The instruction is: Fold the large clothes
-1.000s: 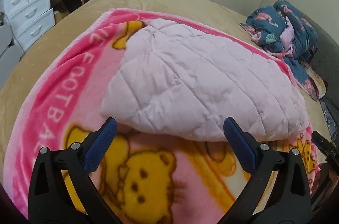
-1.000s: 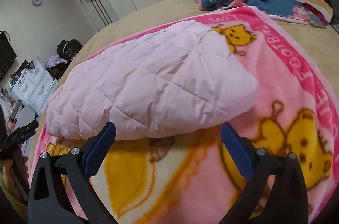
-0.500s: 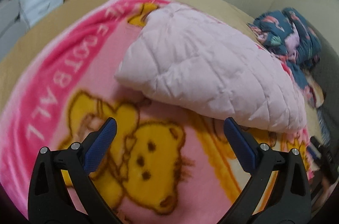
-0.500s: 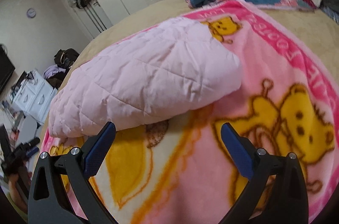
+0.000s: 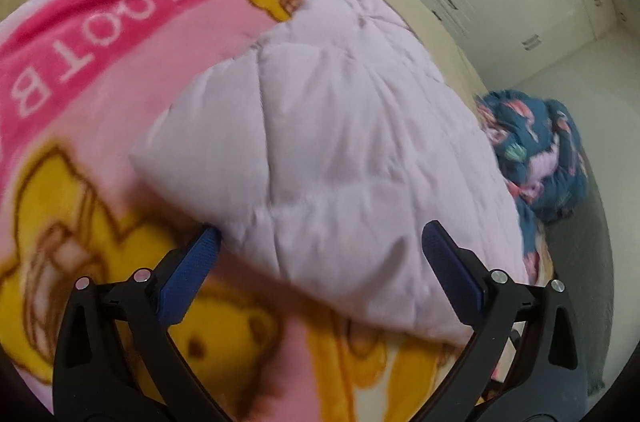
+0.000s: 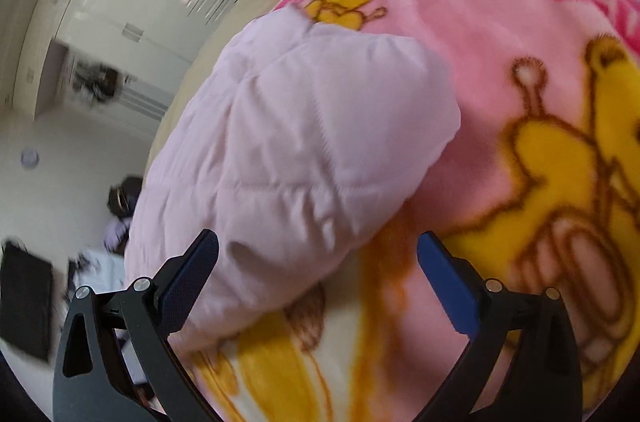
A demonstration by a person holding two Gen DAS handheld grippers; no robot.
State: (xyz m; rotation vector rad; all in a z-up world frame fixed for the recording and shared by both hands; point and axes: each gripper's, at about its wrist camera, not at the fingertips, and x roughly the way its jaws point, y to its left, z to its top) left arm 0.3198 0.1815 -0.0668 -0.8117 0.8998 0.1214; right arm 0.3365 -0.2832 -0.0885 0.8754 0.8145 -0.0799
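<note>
Quilted jacket (image 5: 340, 150) on blanket (image 5: 100, 94), between open left gripper (image 5: 320, 242) fingers.

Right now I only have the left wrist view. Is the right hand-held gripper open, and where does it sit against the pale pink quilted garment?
Observer: The right hand-held gripper is open and holds nothing. The near edge of the pale pink quilted garment reaches into the gap between its fingers.
Operator: What is at the garment's end on that side?
Observer: Its rounded folded corner rests on the pink fleece blanket with yellow bears, beside a large bear print.
Operator: Anything beyond the bed there?
Observer: A small round wall clock, and below it a blurred dark bag.
</note>
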